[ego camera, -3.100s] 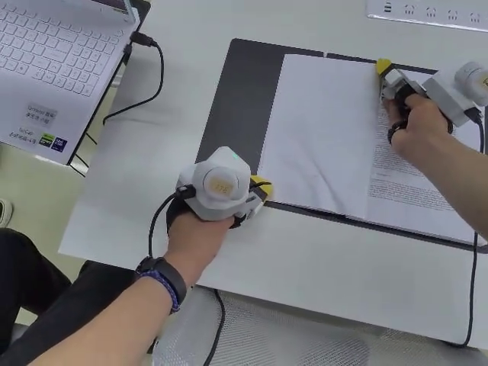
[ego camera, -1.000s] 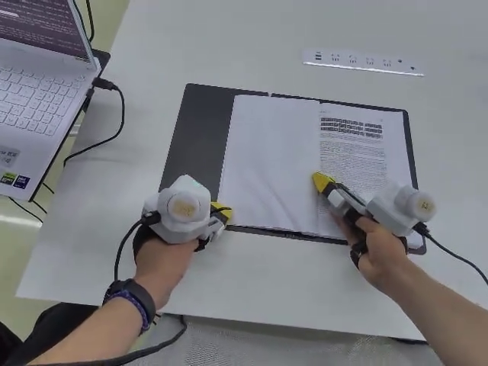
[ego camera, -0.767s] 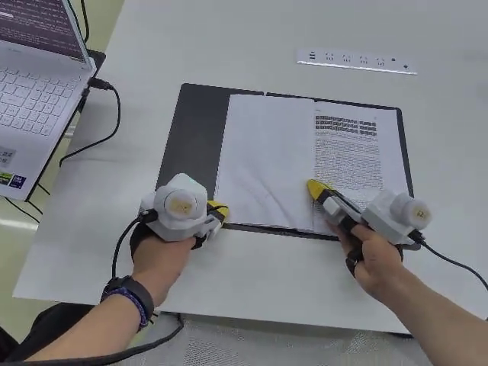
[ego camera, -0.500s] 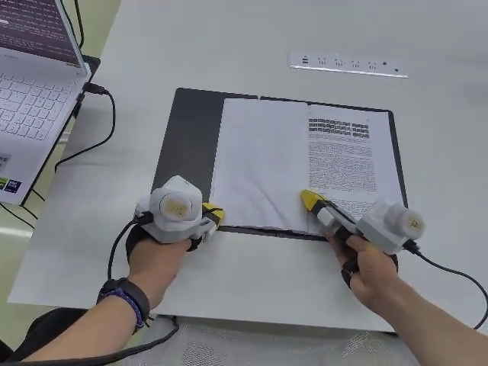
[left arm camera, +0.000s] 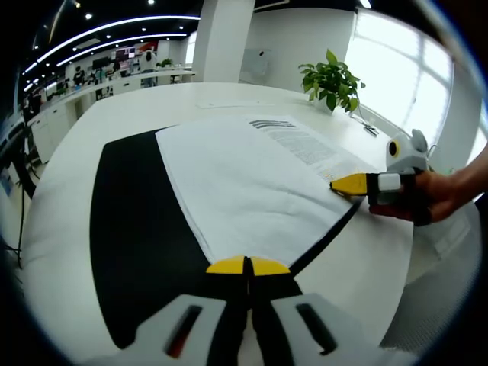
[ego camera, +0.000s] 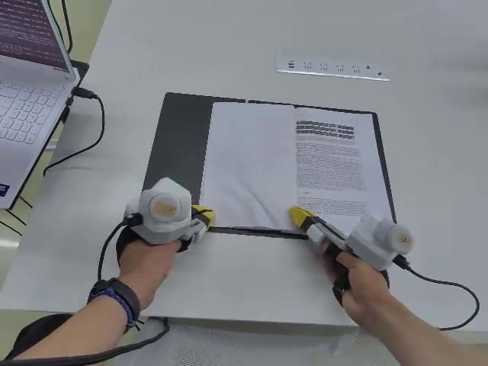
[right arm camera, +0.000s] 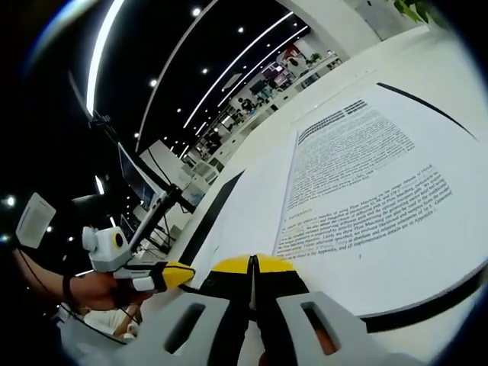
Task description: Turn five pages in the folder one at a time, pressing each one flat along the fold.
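The black folder (ego camera: pixel 179 141) lies open on the white table, a blank turned page (ego camera: pixel 248 164) on its left half and a printed page (ego camera: pixel 335 168) on the right. My left gripper (ego camera: pixel 203 217) is shut, its yellow tips resting at the folder's near edge by the blank page's lower left corner (left arm camera: pixel 248 265). My right gripper (ego camera: pixel 299 216) is shut too, tips down on the fold near the folder's bottom edge (right arm camera: pixel 252 264). From the left gripper view the right gripper (left arm camera: pixel 345 184) comes in from the right; the left gripper (right arm camera: pixel 169 274) appears at the left of the right gripper view.
A laptop (ego camera: pixel 27 84) stands at the far left with a black cable (ego camera: pixel 80 130) trailing toward the folder. A white power strip (ego camera: pixel 332 67) lies beyond the folder. Each gripper trails a cable off the near table edge (ego camera: pixel 229 316).
My right gripper slid down along the fold from the top of the folder to its near edge. The left gripper stayed by the lower left corner. The head camera pulled back.
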Demonstrator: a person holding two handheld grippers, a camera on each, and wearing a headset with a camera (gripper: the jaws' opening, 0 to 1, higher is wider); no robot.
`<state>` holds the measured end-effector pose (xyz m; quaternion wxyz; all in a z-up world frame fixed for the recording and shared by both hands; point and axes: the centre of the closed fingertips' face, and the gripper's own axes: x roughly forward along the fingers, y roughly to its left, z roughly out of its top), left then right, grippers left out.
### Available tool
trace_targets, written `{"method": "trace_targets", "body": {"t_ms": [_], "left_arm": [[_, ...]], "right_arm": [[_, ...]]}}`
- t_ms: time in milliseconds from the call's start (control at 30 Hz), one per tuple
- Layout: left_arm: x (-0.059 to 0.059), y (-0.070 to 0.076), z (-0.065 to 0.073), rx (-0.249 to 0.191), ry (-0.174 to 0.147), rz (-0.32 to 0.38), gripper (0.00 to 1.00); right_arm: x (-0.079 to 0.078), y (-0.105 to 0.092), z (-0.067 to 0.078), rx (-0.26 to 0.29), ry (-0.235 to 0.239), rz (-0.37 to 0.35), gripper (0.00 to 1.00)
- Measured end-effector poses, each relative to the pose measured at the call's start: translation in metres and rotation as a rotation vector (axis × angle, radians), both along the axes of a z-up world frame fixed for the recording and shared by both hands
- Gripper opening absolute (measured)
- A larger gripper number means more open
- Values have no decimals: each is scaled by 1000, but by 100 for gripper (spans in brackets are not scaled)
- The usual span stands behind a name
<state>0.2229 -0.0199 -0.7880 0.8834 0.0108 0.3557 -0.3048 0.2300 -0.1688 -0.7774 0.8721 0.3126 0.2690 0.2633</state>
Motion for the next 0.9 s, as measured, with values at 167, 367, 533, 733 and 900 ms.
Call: {"method": "trace_targets", "body": {"t_ms": [167,367,533,733,900], "left_arm": [[-1,0,1,2,-2,-1,0],[-1,1,1,2,-5,-3,0],[-1,1,1,0,-7,9,0],[-1,1,1,6,-10,29,0],[-2,-1,0,32,-4,63,0]], "right_arm": [[-7,1,-1,0,8,2,0],[-13,1,-1,0,15,-1,0],[-17,1,-1,0,22,-1,0],[-21,0,-1,24,55,-30,0],[-20,0,0,21,84,-30,0]]}}
